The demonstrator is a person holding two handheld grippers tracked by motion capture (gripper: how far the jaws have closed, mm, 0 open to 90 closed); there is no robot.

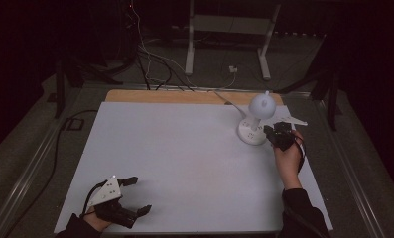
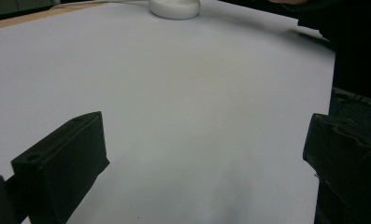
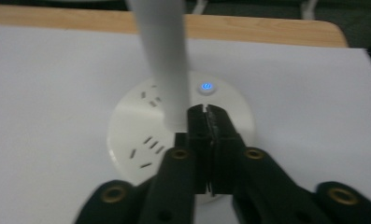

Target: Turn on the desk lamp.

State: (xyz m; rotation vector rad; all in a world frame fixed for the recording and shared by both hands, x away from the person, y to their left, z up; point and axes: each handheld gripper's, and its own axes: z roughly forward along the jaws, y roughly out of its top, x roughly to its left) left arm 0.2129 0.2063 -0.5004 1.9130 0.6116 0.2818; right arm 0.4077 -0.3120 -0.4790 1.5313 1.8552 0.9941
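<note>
A white desk lamp (image 1: pixel 256 119) stands at the far right of the bench (image 1: pixel 184 163), which is covered by a white sheet with a strip of bare wood along its far edge. The lamp has a round base (image 3: pixel 127 140) with socket slots in its top, a small button (image 3: pixel 207 87) glowing blue on the far side of the base, a white stem (image 3: pixel 162 56) rising from the middle, and a rounded head (image 1: pixel 262 104) above.

The right tool (image 1: pixel 275 133) sits just at the near right side of the base, held by the person's right hand (image 1: pixel 289 156). Its jaws are pressed together with nothing between them, their tips over the base, just near of the glowing button and right beside the stem.

The left tool (image 1: pixel 135 194) rests at the near left corner of the bench, well apart from the lamp. Its jaws stand wide apart, with only bare sheet between them.
</note>
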